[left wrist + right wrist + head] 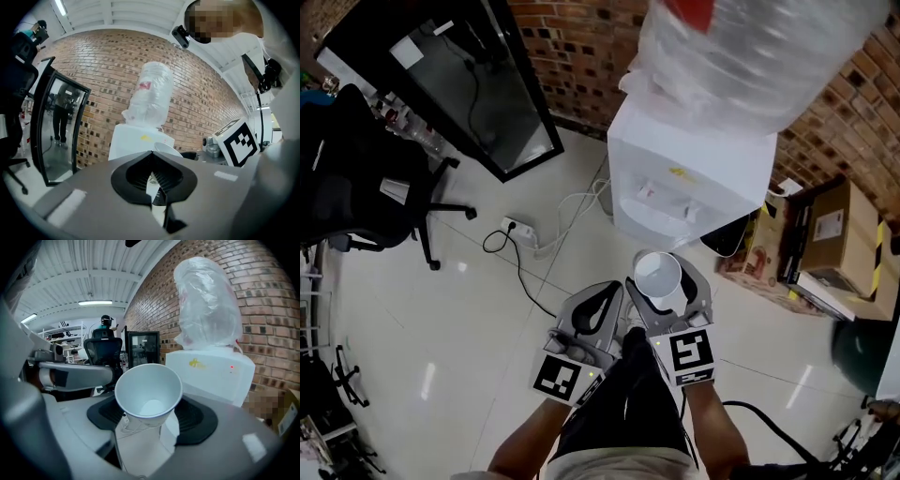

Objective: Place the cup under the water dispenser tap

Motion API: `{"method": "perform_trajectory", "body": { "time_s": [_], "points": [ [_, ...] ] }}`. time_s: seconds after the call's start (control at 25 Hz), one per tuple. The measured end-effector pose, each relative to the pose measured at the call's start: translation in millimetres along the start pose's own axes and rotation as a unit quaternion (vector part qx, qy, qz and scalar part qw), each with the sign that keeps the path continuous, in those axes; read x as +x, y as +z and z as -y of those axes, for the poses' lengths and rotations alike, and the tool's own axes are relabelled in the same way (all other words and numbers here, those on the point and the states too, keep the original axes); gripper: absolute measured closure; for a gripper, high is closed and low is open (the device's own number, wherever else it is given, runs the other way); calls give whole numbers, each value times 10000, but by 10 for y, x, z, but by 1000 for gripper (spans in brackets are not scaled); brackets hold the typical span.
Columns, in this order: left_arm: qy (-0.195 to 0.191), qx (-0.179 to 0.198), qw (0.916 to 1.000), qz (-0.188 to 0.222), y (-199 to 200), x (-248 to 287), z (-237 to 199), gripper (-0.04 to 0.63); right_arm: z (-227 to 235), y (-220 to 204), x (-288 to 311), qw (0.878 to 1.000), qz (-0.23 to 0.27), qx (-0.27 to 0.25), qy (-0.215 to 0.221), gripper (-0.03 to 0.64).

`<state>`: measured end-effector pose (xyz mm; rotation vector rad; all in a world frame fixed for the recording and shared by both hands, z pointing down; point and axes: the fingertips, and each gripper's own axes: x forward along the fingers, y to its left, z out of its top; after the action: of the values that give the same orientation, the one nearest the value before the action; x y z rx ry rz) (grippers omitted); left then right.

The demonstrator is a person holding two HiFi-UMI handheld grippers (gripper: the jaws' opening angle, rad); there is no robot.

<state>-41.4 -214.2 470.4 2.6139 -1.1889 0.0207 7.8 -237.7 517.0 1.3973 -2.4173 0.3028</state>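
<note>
Paper, white and smooth, forms the cone-shaped cup [148,390], upright and pinched low between the right gripper's [152,414] grey jaws, just short of the boxy white plastic water dispenser [689,173]. Crinkled clear film wraps its bottle [741,56]; its yellow mark is unreadable. The left gripper's [151,157] ribbed black pads are pressed together, empty.

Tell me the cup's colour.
The cup is white; the right gripper view shows it best.

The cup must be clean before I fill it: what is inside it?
The cup, gripped by the right tongs, looks empty: its white inner wall and flat bottom show bare. Nothing inside is covered; only its outer base, low between the tongs, is hidden.
</note>
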Motion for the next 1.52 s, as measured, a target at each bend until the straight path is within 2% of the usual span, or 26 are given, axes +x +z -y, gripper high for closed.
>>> {"method": "perform_trajectory", "body": {
  "time_s": [0.44, 0.92, 1.12, 1.52],
  "points": [
    [329, -209, 9991, 167, -537, 356, -338, 604, 273, -695, 587, 9997, -106, 161, -113, 284],
    [366, -171, 9988, -261, -1288, 464, -580, 604, 626, -1386, 1446, 9989, -403, -230, 5, 284],
    [352, -232, 9987, -297, -1460, 571, -660, 604, 741, -1586, 1792, 9982, -530, -244, 118, 284],
    [433, -387, 9972, -467, -1669, 587, -800, 604, 962, -1951, 2220, 9934, -1124, -161, 138, 284]
  ]
}}
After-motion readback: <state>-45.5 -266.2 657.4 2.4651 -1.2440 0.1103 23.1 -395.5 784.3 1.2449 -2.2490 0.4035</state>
